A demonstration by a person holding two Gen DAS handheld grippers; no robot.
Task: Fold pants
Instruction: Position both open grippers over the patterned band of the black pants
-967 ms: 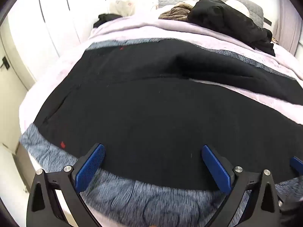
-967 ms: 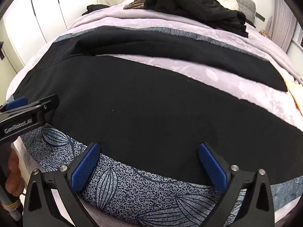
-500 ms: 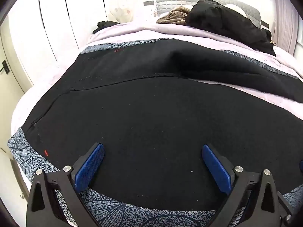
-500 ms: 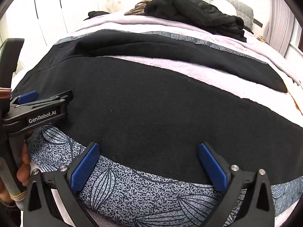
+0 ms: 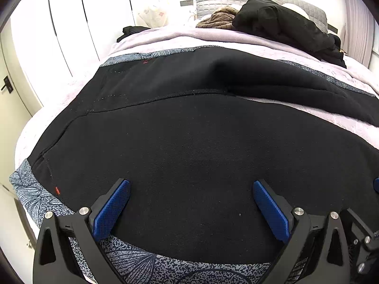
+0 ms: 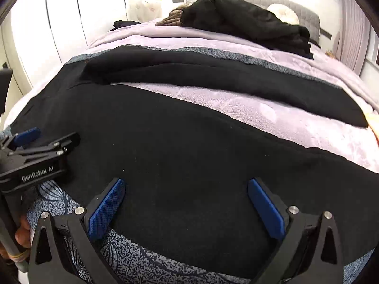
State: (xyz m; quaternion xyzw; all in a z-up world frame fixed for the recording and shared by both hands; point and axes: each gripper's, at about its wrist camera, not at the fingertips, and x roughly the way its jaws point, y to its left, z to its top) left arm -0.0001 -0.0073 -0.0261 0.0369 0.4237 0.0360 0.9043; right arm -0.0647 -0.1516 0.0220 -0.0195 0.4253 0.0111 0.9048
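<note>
With both grippers' jaws spread and empty over the near leg of the pants [image 5: 201, 156] at the bed's [image 6: 248, 108] front edge, I judged gripping its near hem came next.

bed [image 5: 236, 42] | on it: black pants [image 5: 201, 146]; dark jacket [image 5: 284, 26]

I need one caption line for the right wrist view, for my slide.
Open right gripper above black pants spread flat on a bed, left gripper alongside.

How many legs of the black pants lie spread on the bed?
2: the near leg by the open right gripper, the far leg beyond a strip of lilac blanket.
</note>
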